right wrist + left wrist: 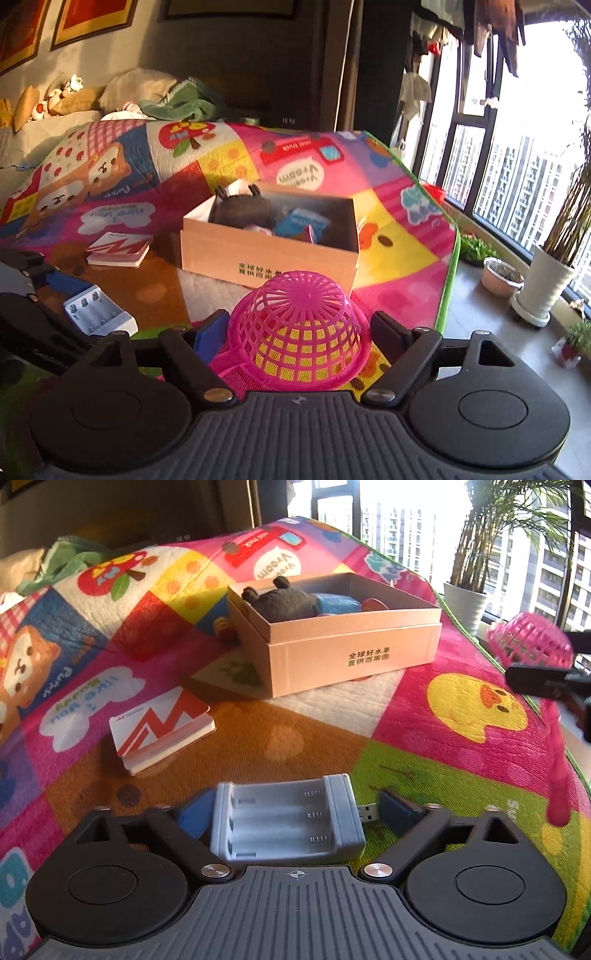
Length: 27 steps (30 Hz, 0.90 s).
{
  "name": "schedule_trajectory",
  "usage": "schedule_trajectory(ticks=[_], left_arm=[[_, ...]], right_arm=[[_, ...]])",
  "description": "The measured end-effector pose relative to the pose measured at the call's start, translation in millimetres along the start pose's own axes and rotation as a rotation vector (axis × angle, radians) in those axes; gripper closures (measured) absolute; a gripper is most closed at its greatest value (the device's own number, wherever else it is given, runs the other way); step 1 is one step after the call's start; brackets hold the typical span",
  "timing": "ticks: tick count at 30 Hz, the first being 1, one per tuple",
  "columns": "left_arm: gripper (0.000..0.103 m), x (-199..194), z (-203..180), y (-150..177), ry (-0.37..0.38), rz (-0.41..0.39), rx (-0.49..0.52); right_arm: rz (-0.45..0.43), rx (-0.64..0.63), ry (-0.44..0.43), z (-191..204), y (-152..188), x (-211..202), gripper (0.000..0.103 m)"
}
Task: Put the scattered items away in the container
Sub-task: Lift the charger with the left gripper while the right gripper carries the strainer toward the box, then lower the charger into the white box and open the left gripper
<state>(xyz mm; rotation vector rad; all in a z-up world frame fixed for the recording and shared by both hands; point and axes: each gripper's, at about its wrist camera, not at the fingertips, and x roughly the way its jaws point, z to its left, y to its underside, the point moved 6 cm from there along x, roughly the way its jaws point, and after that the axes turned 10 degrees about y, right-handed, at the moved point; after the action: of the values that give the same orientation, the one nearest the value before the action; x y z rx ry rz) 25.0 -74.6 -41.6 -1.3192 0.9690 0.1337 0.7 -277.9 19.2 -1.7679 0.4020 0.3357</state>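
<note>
Sunlight pours through tall dark-framed windows (491, 155) at two o'clock, tower blocks beyond. Potted plants (550, 273) line the grey sill floor; framed pictures (92, 18) hang at ten o'clock.

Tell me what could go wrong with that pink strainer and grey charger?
The right hand-held gripper pinches the pink strainer by its mesh bowl; it could slip, or its dangling handle snag the box.
A plush toy already fills part of the box; the strainer may not fit.
Beside the battery charger a USB plug pokes toward one finger of the open left hand-held gripper; closing might skew it.
</note>
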Motion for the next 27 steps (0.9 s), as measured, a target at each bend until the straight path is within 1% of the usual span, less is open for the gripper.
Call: schedule_trajectory(ticks=[3,5,8,11,14,16,18,21,22,23,25,27], left_arm=[[0.008,-6.7,-4.7,-2.5,0.008,-0.008,0.026],[0.008,-15.4,-9.8,-10.2,0.014,-0.03,0.053],[0.008,-34.2,-17.8,-31.9,0.024,-0.094,0.098],[0.008,-53.0,-22.7,-62.9,0.036,-0.175,0.137],[0.008,-68.0,-27.5,-98.8,0.053,-0.252,0.175],[0.008,-75.6,-30.7,-124.2,0.062,-0.307,0.203],[0.008,-78.0,-33.8,-150.4,0.082,-0.357,0.23],[0.008,-66.7,-34.1,-181.7,0.118,-0.416,0.249],[0.008,-57.2,-32.4,-188.8,0.125,-0.42,0.25],[0.008,-45.3,-30.0,-193.9,0.133,-0.417,0.245],[0.008,-17.7,-24.4,-197.3,0.152,-0.395,0.235],[0.008,11.2,-20.4,-195.6,0.169,-0.364,0.237]], right_arm=[[-0.026,0.001,0.013,-5.6,-5.6,-8.2,0.02],[-0.047,-0.006,0.024,-10.1,-10.8,-12.7,0.02],[-0.098,-0.035,0.045,-16.5,-22.9,-21.9,0.02],[-0.177,-0.082,0.072,-20.9,-40.7,-32.0,0.02],[-0.272,-0.114,0.1,-26.5,-65.8,-40.9,0.02],[-0.339,-0.119,0.121,-32.5,-88.9,-45.8,0.02],[-0.448,-0.127,0.164,-40.1,-120.1,-51.6,0.02],[-0.631,-0.179,0.288,-46.1,-167.4,-49.4,0.02],[-0.651,-0.18,0.293,-47.3,-181.2,-42.7,0.02],[-0.642,-0.165,0.266,-48.7,-193.2,-33.3,0.02],[-0.588,-0.12,0.181,-52.0,-210.1,-7.3,0.02],[-0.544,-0.113,0.125,-52.0,-215.1,23.1,0.02]])
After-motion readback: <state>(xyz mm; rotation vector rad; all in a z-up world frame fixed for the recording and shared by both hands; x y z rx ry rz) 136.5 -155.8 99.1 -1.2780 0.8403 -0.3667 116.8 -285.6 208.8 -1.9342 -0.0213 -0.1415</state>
